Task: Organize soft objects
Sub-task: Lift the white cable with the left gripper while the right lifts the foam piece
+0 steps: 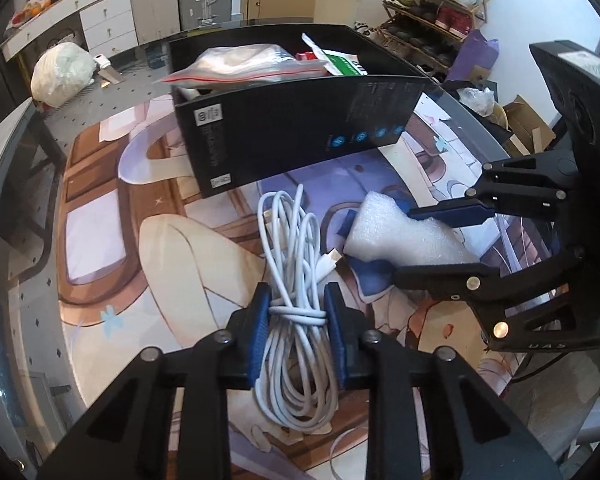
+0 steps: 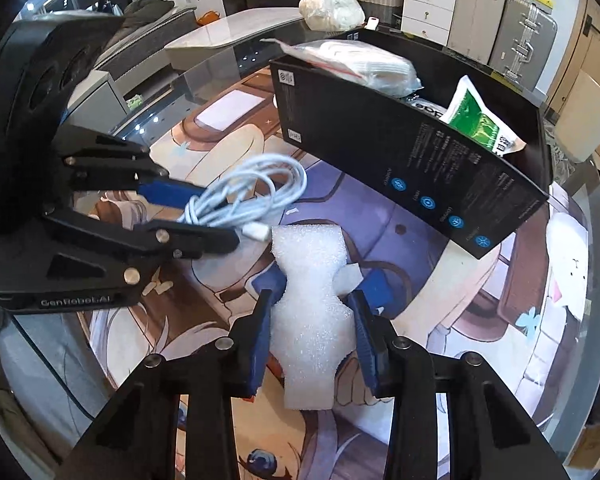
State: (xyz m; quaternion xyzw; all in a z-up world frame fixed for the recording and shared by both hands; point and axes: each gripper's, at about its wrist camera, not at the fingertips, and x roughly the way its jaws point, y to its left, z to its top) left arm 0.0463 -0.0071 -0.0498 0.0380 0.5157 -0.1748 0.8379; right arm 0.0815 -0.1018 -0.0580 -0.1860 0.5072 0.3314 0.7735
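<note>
Black box (image 1: 292,128) walls off the far side of the mat (image 1: 112,280); I see open mat to its left and in front. Its top is crowded with a zip bag (image 1: 244,64) and a green packet (image 2: 480,120). The two grippers sit close, cable bundle (image 1: 296,280) and foam piece (image 2: 312,308) nearly touching, little room between.

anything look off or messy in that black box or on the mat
The zip bag and the green packet stick up above the rim of the black box rather than lying flat inside. On the mat, nothing is spilled: the cable bundle and foam piece sit between gripper fingers.
</note>
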